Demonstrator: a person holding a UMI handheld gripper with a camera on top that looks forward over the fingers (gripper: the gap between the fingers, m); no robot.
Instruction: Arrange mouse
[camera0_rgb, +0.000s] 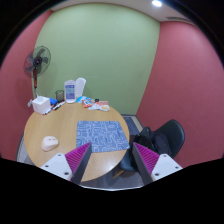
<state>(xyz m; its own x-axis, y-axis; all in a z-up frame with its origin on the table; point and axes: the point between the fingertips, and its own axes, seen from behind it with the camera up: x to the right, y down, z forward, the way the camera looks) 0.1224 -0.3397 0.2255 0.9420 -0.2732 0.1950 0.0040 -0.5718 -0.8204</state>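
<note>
A white mouse (49, 143) lies on the round wooden table (70, 128), near its left edge, left of a blue patterned mouse mat (103, 134). My gripper (112, 159) is held high above the table's near edge, well back from the mouse. Its two fingers, with magenta pads (78, 158), stand wide apart and hold nothing. The near edge of the mat and the table rim show between them.
At the table's far side stand a white box (41, 103), a white jug-like container (74, 89) and small coloured items (96, 104). A black fan (38, 63) stands at the left wall. A black chair (160, 139) sits right of the table.
</note>
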